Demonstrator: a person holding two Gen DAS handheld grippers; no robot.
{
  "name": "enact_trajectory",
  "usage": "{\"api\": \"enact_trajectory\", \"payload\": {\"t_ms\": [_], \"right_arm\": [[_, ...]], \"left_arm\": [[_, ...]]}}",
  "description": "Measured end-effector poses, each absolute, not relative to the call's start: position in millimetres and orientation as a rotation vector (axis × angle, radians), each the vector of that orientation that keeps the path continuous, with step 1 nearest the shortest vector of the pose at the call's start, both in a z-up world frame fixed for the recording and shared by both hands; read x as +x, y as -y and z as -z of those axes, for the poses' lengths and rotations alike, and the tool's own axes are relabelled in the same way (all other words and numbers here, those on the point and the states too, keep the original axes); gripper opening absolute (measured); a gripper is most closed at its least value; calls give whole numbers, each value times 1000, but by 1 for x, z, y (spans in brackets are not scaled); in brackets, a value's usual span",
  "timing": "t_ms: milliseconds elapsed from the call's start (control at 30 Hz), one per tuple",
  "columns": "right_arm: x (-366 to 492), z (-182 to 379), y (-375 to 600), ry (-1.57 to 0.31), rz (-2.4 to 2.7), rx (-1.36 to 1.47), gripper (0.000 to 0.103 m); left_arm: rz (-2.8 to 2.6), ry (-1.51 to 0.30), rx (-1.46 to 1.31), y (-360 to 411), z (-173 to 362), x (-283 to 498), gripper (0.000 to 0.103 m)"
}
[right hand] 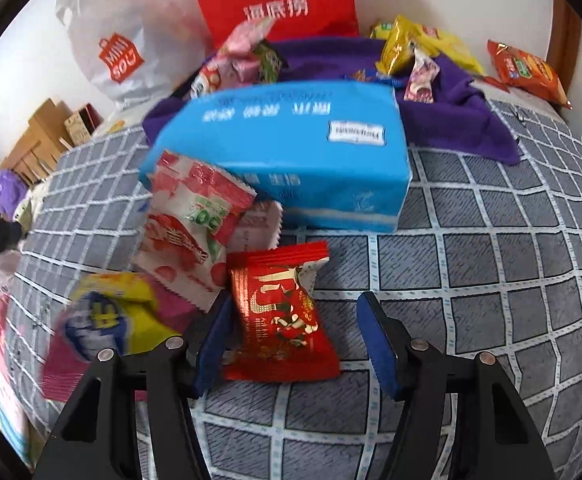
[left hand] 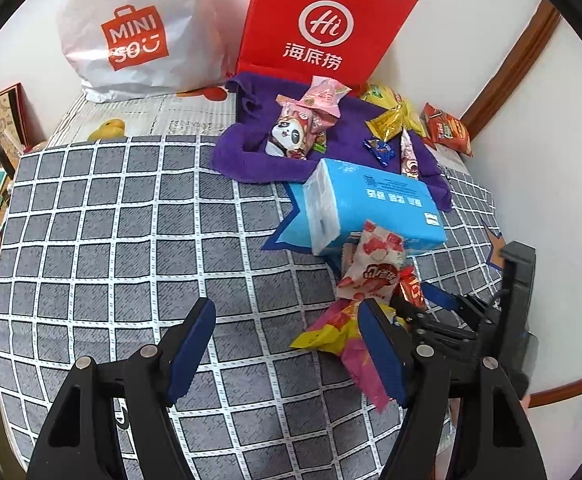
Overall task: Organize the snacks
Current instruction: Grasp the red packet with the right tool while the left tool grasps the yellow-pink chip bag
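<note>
Snacks scattered over a grey checked cover (right hand: 471, 240), on the near side of a blue tissue pack (right hand: 291, 152) and further off on a purple towel (right hand: 463, 120). Left gripper (left hand: 287, 344) hovering over bare cover, tongs spread, nothing between them; a yellow and pink wrapper (left hand: 343, 336) just off its right finger (left hand: 383, 352), lying flat. Beyond that, a white and red strawberry packet (left hand: 371, 264) leaning against the near face of the tissue pack, long axis running near to far. Further right, right gripper (right hand: 291, 340) lowered around a red foil snack (right hand: 283, 320): packet between the tongs, hard against the left pad (right hand: 215, 340), clear gap to the right pad (right hand: 379, 344), so spread and not pinching. Red packet flat on the cover, long axis near to far, crimped far end pointing toward the tissue pack, near end between the fingers. At far right on the towel, gold and yellow packets (right hand: 407, 44) and an orange bag (right hand: 527, 72) near the wall.
</note>
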State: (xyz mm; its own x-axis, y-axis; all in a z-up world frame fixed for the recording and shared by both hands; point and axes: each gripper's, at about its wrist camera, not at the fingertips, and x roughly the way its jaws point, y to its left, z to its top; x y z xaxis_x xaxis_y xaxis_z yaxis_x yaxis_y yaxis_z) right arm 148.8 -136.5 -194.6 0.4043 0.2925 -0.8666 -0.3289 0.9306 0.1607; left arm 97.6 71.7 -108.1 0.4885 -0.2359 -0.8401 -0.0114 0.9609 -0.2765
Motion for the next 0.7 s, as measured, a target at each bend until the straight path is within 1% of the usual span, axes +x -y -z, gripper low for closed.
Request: {"api": "enact_trajectory", "payload": {"t_ms": [67,100,200,367,567,700], "right_arm": [[147,196,133,-1059,-391,-79,50],[145,196,132,-1056,-396,-98,40],[138,191,138,-1039,-403,-111,40],[123,181,178,-977,-338,-108,40],[118,191,221,-996,-250,-51,40],[114,194,233,-967,-268,7,41]], "left_arm": [[154,-1053,-258,-66,107,97,72],[162,-1053,-253,-62,107,97,72],[192,-1064,-236,-45,110,99,72],[245,-1095,-219,-13,126,112,72],[254,-1172,-133,20,158,121,72],[265,-1144,-72,29,166,109,78]]}}
